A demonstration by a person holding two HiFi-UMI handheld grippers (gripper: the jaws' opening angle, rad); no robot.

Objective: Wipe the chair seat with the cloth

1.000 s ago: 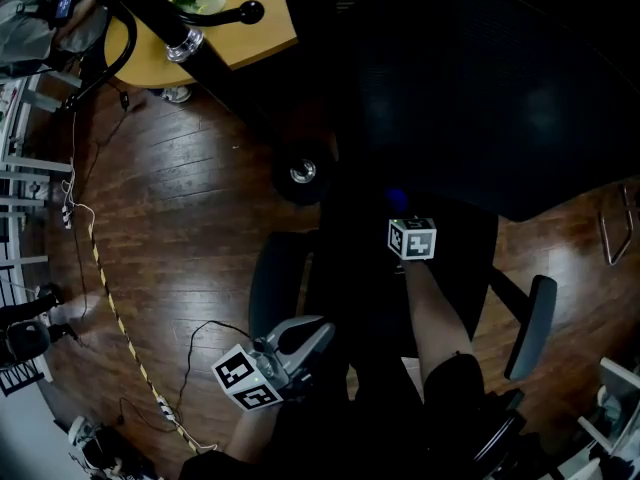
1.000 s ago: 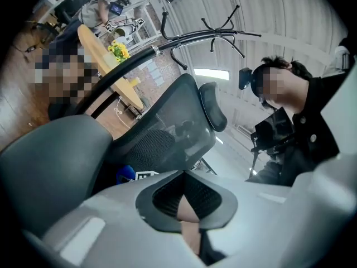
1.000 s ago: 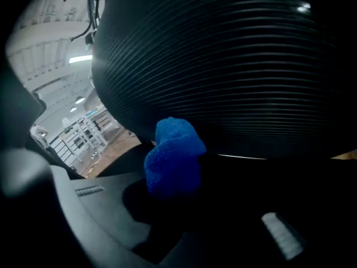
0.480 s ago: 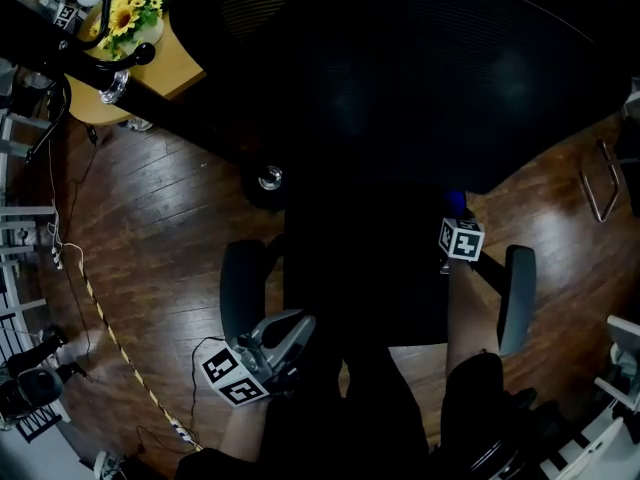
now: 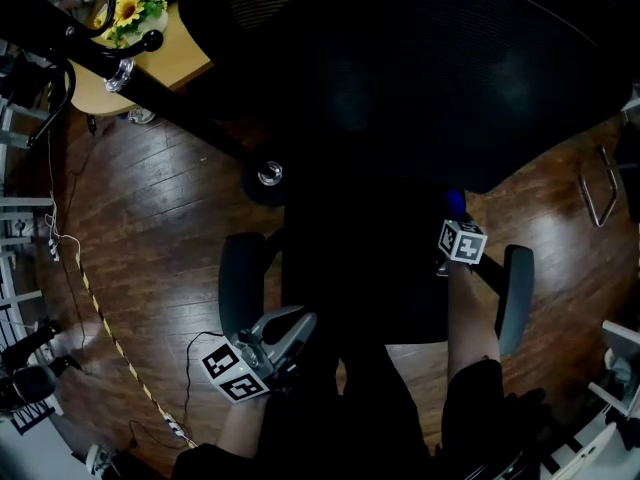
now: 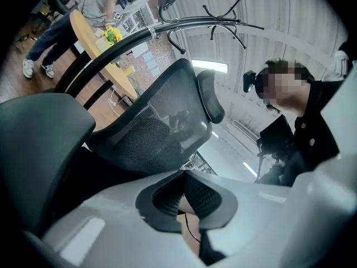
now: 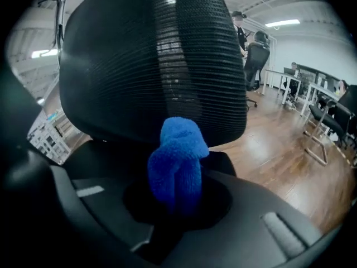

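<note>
Overhead, the right tool was clamped on a bunched blue fleece cloth, which stuck out ahead of its jaws over the black chair seat, close under the black mesh backrest. Whether the cloth touched the seat could not be told. The left tool hovered just behind the dark grey armrest, above the brown plank floor.

From the left tool's own camera, its pale jaws were drawn together with nothing between them, and the backrest rose ahead.

From the right tool's camera, the black jaws pinched the cloth, and the backrest stood just beyond.
</note>
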